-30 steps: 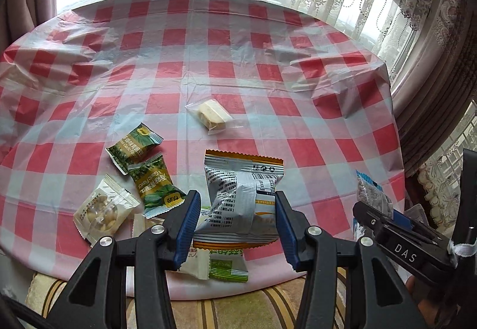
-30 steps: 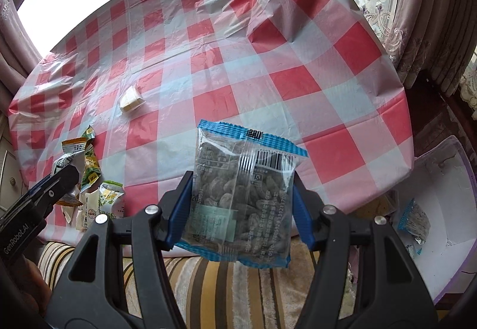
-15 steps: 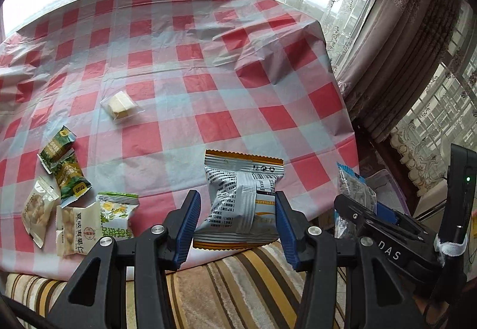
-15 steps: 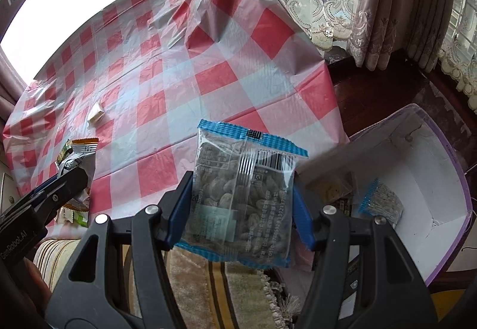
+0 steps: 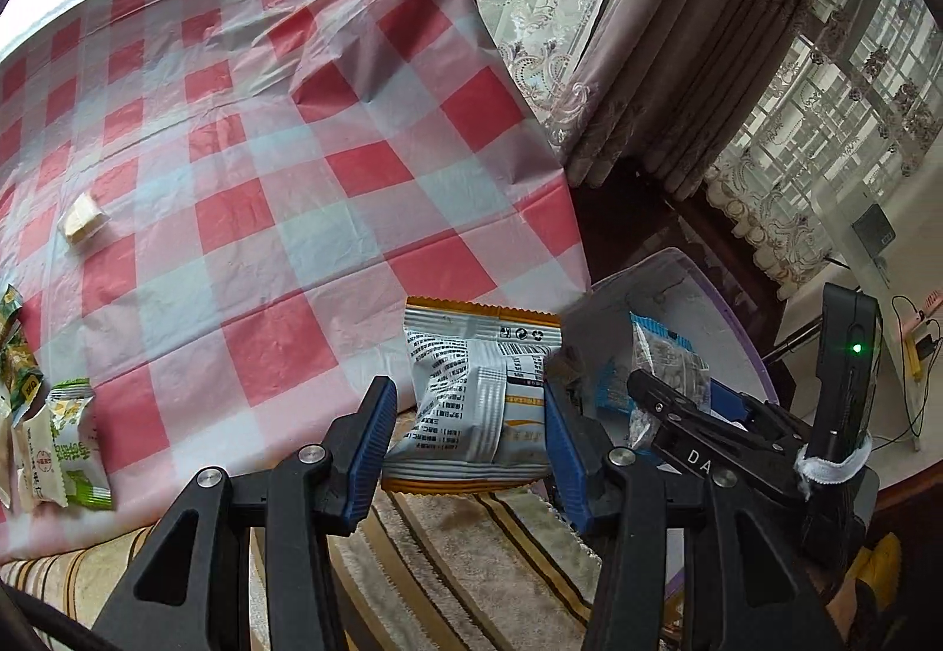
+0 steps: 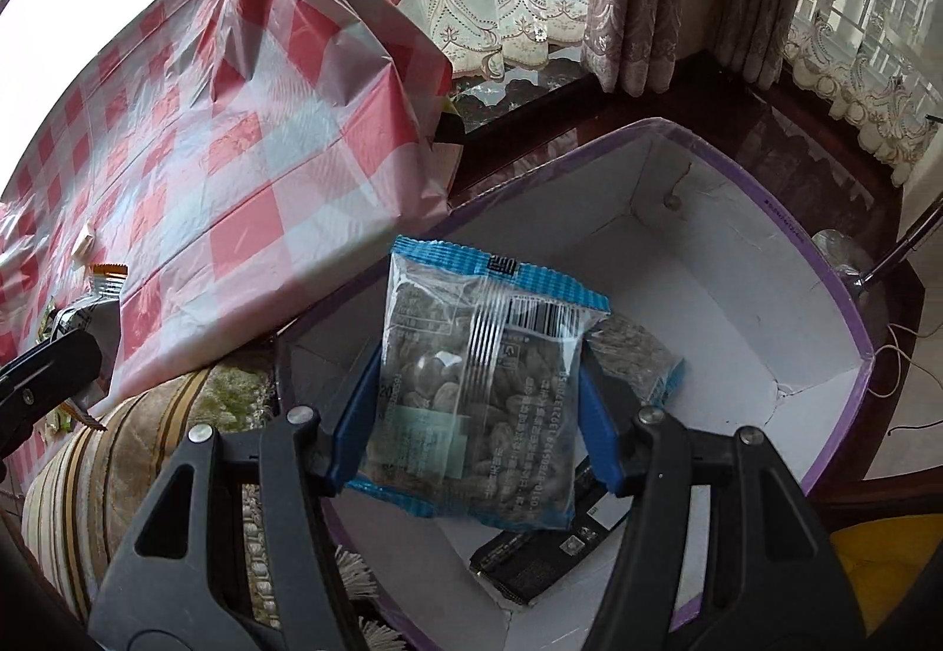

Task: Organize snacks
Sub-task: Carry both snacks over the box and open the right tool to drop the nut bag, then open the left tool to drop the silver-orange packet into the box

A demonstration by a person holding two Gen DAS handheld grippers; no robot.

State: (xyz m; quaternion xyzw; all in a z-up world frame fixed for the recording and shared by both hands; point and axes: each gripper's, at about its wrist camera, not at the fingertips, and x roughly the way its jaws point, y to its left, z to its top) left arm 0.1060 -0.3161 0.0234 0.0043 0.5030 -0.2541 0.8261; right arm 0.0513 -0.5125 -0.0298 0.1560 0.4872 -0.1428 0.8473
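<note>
My right gripper [image 6: 474, 415] pinches the clear nut packet [image 6: 480, 391] by both side edges above the white box [image 6: 737, 262]; my left gripper [image 5: 465, 436] likewise clamps the silver packet [image 5: 474, 403]; both judged light, crinkly, slippery; grip mid-body.

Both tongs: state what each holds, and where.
Left tongs: silver-orange snack packet, gripped across its lower sides. Right tongs: blue-edged nut packet, likewise.

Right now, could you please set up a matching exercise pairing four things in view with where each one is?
Things:
1. silver snack pack
2. blue-edged nut pack
3. black packet
4. pale wrapped snack

Places:
A. on the checked tablecloth
B. in the left gripper
C. on the floor of the white box
D. in the right gripper

Pairs: 1-B, 2-D, 3-C, 4-A
</note>
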